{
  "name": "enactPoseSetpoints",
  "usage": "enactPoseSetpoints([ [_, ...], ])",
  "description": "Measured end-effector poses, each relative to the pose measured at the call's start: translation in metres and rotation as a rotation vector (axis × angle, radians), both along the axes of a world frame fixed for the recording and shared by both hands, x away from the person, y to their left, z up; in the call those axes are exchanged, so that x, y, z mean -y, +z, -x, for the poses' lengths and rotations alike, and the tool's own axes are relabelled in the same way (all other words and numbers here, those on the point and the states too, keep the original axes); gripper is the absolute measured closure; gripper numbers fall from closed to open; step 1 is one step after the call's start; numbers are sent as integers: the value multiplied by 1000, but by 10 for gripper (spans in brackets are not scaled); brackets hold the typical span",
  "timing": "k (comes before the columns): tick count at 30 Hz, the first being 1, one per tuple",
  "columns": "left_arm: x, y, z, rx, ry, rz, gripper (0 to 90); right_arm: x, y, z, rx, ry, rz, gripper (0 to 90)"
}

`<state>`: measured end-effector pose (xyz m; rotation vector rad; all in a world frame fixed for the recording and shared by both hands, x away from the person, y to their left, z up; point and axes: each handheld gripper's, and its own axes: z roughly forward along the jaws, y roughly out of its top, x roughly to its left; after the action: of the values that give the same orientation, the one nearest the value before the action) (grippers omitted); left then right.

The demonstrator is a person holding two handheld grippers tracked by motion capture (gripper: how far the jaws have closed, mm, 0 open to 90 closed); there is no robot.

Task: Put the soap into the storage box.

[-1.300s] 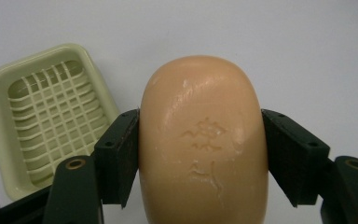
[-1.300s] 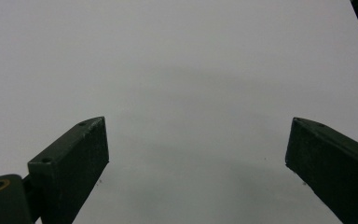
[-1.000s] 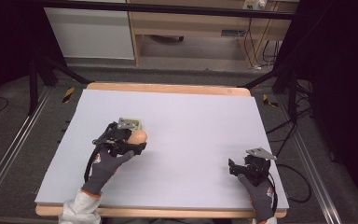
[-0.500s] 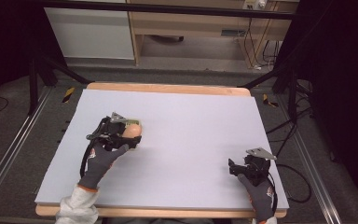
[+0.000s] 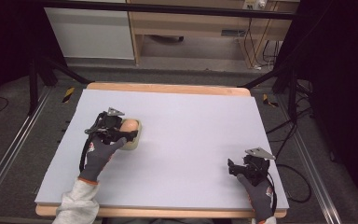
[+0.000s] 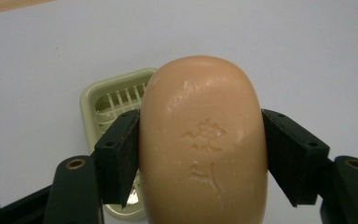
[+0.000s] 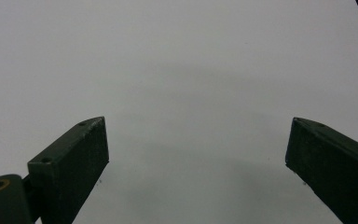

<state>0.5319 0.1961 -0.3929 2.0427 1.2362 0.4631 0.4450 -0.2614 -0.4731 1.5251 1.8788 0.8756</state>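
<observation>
High view: even overhead light on the pale table [image 5: 191, 140], surroundings fall off to near black at left and right edges, whole frame soft and low-res. Left gripper view: soap bar [image 6: 203, 140] well lit with small specular highlights on its top, embossed mark readable, soap dish [image 6: 109, 105] behind slightly soft. Right gripper view: flat grey, broad diffuse shadow between the jaws, jaw edges slightly blurred.
</observation>
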Motion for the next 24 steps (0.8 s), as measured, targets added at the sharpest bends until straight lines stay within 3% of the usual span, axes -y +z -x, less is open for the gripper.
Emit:
enactPoseSetpoints([
  [24, -6, -18, -30, -19, 50, -22, 316, -1, 0, -1, -5, -4, 0, 62],
])
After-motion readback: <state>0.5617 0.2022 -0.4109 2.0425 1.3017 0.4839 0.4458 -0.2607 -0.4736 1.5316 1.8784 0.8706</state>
